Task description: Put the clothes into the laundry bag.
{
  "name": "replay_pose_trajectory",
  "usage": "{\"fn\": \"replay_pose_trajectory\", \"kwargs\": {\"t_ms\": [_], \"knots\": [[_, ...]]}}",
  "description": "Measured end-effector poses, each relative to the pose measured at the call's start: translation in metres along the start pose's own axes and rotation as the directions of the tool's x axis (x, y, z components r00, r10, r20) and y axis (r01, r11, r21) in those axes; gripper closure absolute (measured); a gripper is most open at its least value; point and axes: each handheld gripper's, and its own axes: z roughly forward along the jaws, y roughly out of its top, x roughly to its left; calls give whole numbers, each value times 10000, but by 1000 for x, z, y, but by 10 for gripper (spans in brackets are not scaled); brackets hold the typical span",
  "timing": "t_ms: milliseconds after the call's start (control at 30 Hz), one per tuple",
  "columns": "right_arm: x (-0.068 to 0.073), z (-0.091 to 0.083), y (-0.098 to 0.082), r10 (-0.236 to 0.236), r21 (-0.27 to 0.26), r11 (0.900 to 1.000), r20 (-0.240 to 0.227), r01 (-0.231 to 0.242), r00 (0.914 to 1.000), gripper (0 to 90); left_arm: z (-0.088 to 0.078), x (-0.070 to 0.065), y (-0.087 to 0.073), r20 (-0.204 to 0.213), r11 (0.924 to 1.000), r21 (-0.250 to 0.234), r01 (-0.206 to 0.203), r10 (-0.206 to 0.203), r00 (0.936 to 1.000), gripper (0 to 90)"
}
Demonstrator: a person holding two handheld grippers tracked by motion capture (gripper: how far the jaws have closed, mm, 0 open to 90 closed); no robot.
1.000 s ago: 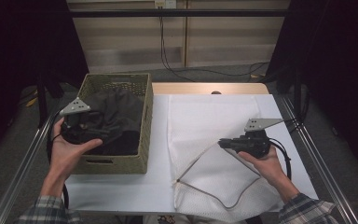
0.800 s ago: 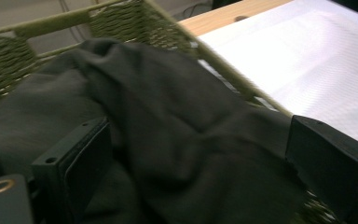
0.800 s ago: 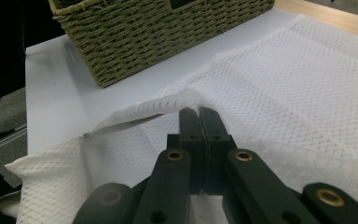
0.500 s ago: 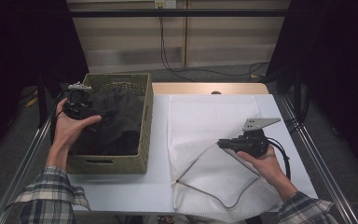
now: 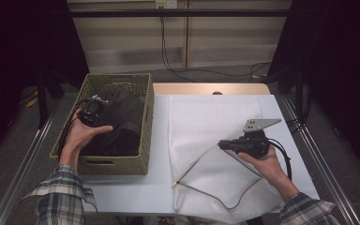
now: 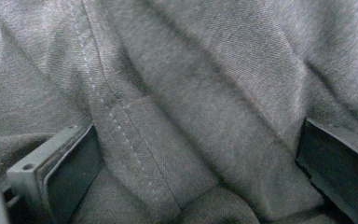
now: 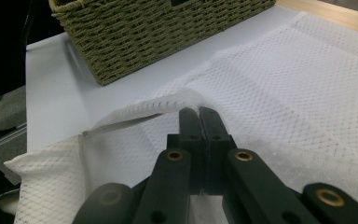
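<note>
A woven green basket [image 5: 117, 82] stands on the left of the table, holding a dark grey cloth [image 5: 124, 117]. My left gripper [image 5: 96, 105] points down into the basket's far left part. In the left gripper view its jaws stand wide and have just been opening further, with a seamed fold of the cloth [image 6: 191, 70] bulging between the fingers [image 6: 51, 168]. A white mesh bag [image 5: 215, 117] lies flat on the right. My right gripper [image 5: 221, 144] is shut on the bag's hemmed edge [image 7: 168, 105] and holds it raised, so the mouth gapes towards the basket [image 7: 158, 32].
The white table [image 5: 159, 187] has metal rails along both sides and a wooden strip [image 5: 211, 89] at its far edge. Cables trail on the floor beyond. The bag's corded rim [image 5: 215, 197] curves along the near edge.
My left hand has moved from the basket's near left corner towards its far end and sunk onto the dark cloth. The right hand has kept still.
</note>
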Motion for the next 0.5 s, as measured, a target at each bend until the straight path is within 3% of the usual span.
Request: {"fn": "replay_pose_trajectory", "kwargs": {"t_ms": [133, 200, 267, 367, 400, 467, 500], "knots": [[0, 0, -1, 38, 25, 10000, 3, -38, 10000, 896, 4, 9, -4, -178, 9995, -246, 216, -220, 9996, 0], [0, 1, -1, 27, 54, 10000, -19, -27, 10000, 896, 5, 12, -5, -487, 9985, -228, 497, -508, 9975, 0], [0, 0, -1, 54, 72, 10000, 37, -55, 10000, 896, 7, 14, -6, -451, 9976, -179, 666, -674, 9967, 0], [0, 0, -2, 43, 47, 10000, 17, -43, 10000, 896, 14, 15, -10, -87, 9983, -127, 571, -572, 9983, 0], [0, -1, -2, 39, 64, 10000, 32, -39, 10000, 896, 16, 15, -11, 74, 9974, -102, 713, -712, 9974, 0], [1, 0, -2, 23, 75, 10000, 49, -23, 10000, 896, 20, 14, -12, 581, 9981, 120, 596, -602, 9965, 0], [1, 0, -2, -18, 100, 9999, 40, 18, 10000, 896, 21, 13, -13, 671, 9967, 146, 797, -805, 9945, 0]]}}
